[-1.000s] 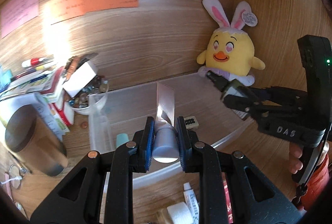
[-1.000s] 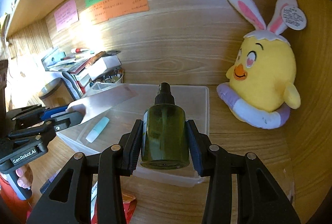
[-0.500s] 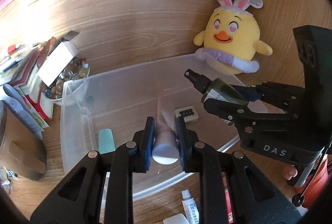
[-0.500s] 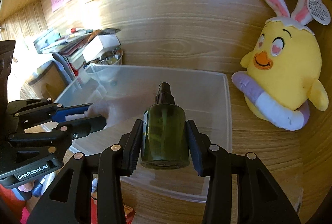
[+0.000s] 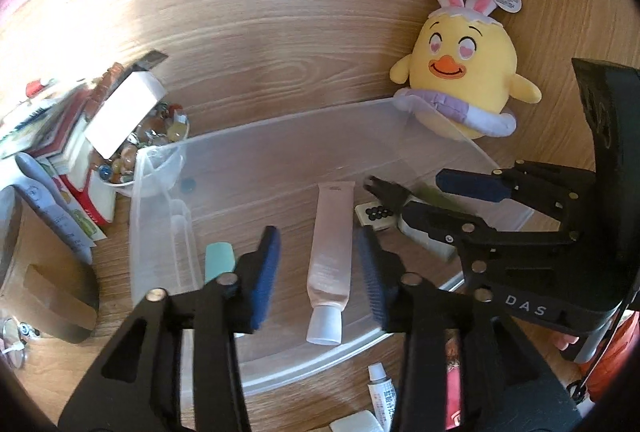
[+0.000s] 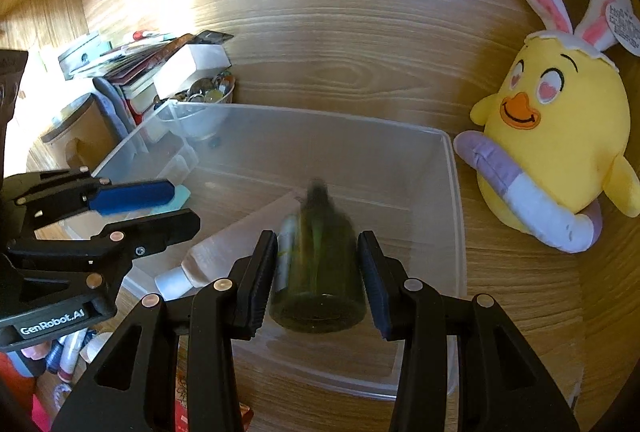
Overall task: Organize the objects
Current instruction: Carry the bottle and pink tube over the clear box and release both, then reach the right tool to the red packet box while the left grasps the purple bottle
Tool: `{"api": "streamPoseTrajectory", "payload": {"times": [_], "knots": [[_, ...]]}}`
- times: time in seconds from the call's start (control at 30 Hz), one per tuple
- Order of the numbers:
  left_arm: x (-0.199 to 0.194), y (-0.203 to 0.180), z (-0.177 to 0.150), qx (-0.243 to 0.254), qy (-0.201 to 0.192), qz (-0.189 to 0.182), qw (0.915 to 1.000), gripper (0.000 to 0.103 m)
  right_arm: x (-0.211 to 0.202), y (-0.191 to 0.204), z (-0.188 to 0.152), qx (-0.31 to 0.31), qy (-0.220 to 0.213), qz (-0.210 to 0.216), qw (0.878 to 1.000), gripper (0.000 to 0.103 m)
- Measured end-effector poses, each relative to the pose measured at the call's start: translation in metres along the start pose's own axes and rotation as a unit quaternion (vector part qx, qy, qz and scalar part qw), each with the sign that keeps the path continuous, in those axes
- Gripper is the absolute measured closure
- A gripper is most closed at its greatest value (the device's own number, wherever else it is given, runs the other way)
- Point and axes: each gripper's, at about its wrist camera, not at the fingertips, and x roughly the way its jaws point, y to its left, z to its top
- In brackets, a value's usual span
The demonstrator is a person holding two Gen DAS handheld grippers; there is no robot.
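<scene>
Left claw: the left gripper has its jaws part open, having just been opening; the blue pads stand clear on either side of the tube and press on nothing.
Tube: the pale pink tube lies flat on the bin floor directly between the left claw's fingers, white cap toward the claw, flat crimped end pointing away.
Tube look: soft translucent plastic, smooth, tapering from a round cap to a flat seam.
Right claw: the right gripper is set narrow and clamps the green bottle between its black pads.
Bottle look: dark olive, see-through, cylindrical, with a black spray nozzle pointing away from the claw; it is blurred, so the label cannot be read.
Under both claws: the clear plastic bin, rectangular, thin-walled, frosted, on a wood-grain desk.
Beside the left claw: a mint-green piece to its left in the bin, and a white tile with black dots to its right.
Beyond the right claw: a yellow plush chick with rabbit ears, outside the bin's far right corner.
Further left: a bowl of glassy beads against the bin's far left corner.
</scene>
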Motion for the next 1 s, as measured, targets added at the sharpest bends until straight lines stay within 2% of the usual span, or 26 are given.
{"api": "streamPoseTrajectory", "payload": {"times": [0.1,0.17,0.33,0.5,0.77,1.0], "knots": [[-0.006,-0.003,-0.001,0.005,-0.012,0.012,0.9998,0.048,-0.002,0.000,0.000,-0.003,0.000,-0.002,1.000,0.062],[-0.011,-0.005,-0.001,0.008,-0.019,0.014,0.9997,0.045,-0.005,0.000,0.000,-0.003,0.000,0.000,1.000,0.057],[-0.030,-0.013,-0.001,0.016,-0.040,0.027,0.9987,0.032,-0.018,0.002,-0.001,-0.006,-0.010,-0.005,1.000,0.050],[-0.053,-0.018,-0.004,0.022,-0.064,0.041,0.9969,0.014,-0.037,0.005,-0.004,-0.013,-0.026,-0.014,0.999,0.040],[-0.087,-0.008,-0.019,0.012,-0.083,0.057,0.9948,0.007,-0.069,0.015,-0.016,-0.025,-0.053,-0.026,0.998,0.025],[-0.104,0.009,-0.043,-0.011,-0.071,0.067,0.9951,0.006,-0.081,0.022,-0.035,-0.019,-0.052,-0.012,0.998,0.022]]}}
